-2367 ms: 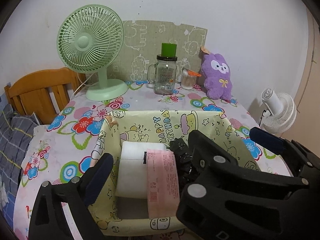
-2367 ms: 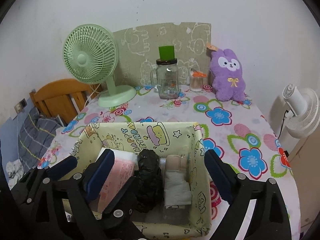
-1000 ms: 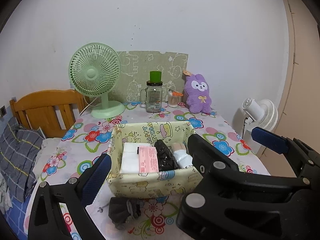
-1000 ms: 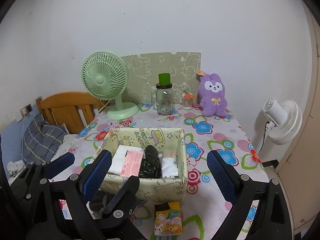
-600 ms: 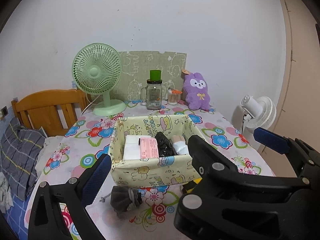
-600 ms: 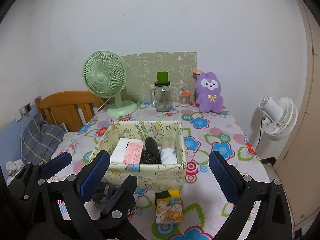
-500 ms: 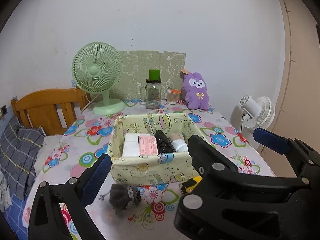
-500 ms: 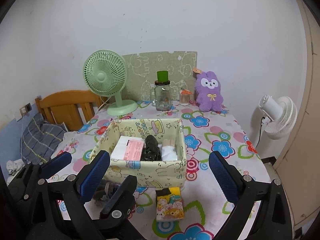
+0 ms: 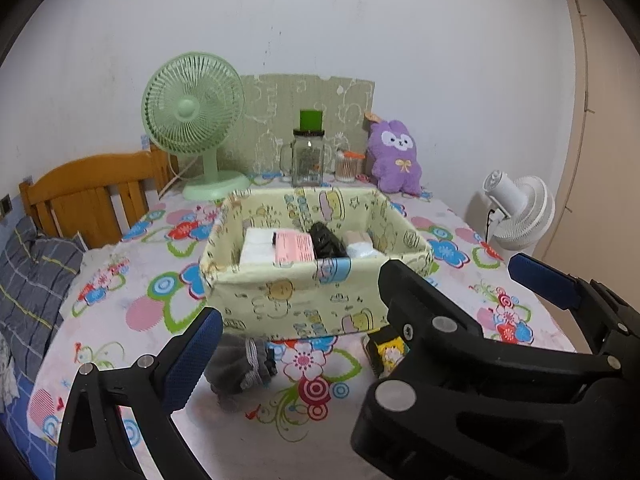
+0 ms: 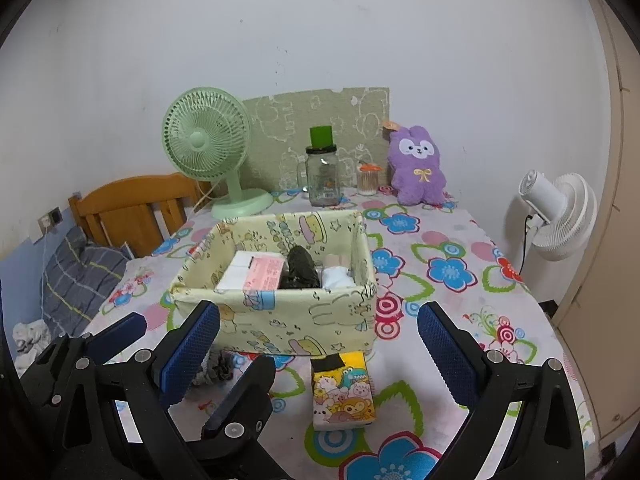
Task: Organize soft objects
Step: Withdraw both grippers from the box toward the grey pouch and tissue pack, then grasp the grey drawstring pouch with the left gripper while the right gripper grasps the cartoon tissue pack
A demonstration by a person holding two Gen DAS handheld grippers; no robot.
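A pale yellow fabric basket [image 9: 296, 300] [image 10: 344, 312] stands on the flowered table. Inside it lie a white pack with a pink label [image 9: 294, 246] [image 10: 262, 272], a black rolled item [image 9: 326, 240] [image 10: 302, 266] and a white rolled cloth [image 10: 336, 278]. In front of the basket lie a grey sock bundle [image 9: 240, 372] [image 10: 214, 368] and a cartoon-printed tissue pack [image 10: 344, 394] [image 9: 386, 354]. My left gripper [image 9: 360, 320] is open and empty, low before the basket. My right gripper [image 10: 318, 356] is open and empty above the tissue pack.
At the table's back stand a green desk fan [image 9: 194, 120], a glass jar with a green lid [image 9: 308, 160], a toothpick pot [image 9: 346, 166] and a purple plush rabbit [image 9: 396, 158]. A wooden chair [image 9: 92, 196] is left. A white floor fan [image 9: 520, 216] is right.
Both grippers have drawn back from over the basket and dropped lower. The sock bundle and tissue pack in front of the basket have come into view. Both stay open.
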